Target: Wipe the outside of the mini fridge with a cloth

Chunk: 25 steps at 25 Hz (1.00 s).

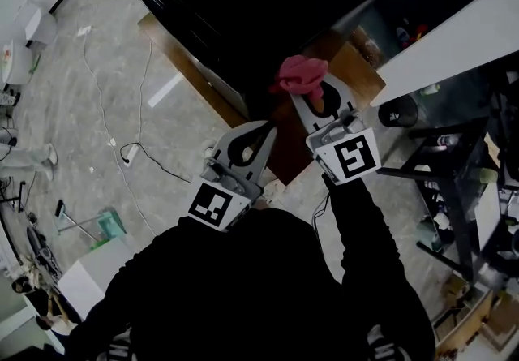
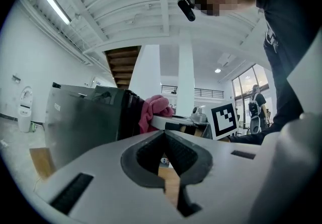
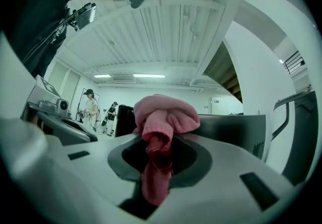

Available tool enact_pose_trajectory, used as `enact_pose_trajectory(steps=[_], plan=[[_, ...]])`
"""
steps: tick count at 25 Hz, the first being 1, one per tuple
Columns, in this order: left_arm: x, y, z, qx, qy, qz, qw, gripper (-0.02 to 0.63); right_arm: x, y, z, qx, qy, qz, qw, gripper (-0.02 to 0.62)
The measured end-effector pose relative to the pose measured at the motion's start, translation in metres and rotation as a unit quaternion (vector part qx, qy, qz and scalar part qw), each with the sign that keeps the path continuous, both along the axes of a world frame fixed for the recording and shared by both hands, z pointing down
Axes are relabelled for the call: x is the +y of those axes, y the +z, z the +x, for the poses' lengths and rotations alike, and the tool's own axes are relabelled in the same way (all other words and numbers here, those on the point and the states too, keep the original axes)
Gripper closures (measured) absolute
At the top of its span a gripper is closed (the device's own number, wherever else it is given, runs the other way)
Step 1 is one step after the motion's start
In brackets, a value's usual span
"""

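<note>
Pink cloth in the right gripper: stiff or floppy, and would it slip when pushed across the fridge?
Probably floppy: the pink cloth bunches in soft folds above the right gripper, whose jaws are shut on it, a tail hanging between them. Likely light, as that pinch alone holds it. Its textured weave should drag on the mini fridge, not slide.

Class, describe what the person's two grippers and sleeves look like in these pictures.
The left gripper and the right gripper are both pale grey and wedge-shaped, with dark-lined jaws round a teardrop opening. Each carries a white cube with black square markers. The sleeves are black.
</note>
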State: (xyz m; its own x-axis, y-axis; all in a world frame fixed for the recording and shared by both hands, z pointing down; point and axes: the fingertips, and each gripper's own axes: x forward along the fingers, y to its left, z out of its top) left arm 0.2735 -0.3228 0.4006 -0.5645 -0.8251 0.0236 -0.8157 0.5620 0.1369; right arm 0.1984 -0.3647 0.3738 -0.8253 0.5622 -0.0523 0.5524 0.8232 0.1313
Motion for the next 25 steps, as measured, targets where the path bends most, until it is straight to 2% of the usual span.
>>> enact_pose_trajectory(steps=[8,14,17,25], plan=[[0.003,0.042,-0.008,-0.014,-0.013,-0.025,0.9995,0.600,0.005,0.075,-0.001,0.046,0.004,0.030,0.998,0.508],[-0.007,0.109,-0.012,0.009,-0.009,-0.041,0.9991,0.600,0.004,0.139,-0.003,0.092,0.006,0.026,0.995,0.506],[-0.010,0.136,-0.017,0.019,-0.008,-0.036,0.9991,0.600,0.004,0.173,-0.004,0.117,0.006,0.036,0.992,0.506],[0.003,0.205,-0.032,0.033,-0.030,-0.029,0.9986,0.600,0.009,0.242,-0.006,0.121,0.013,0.028,0.992,0.506]])
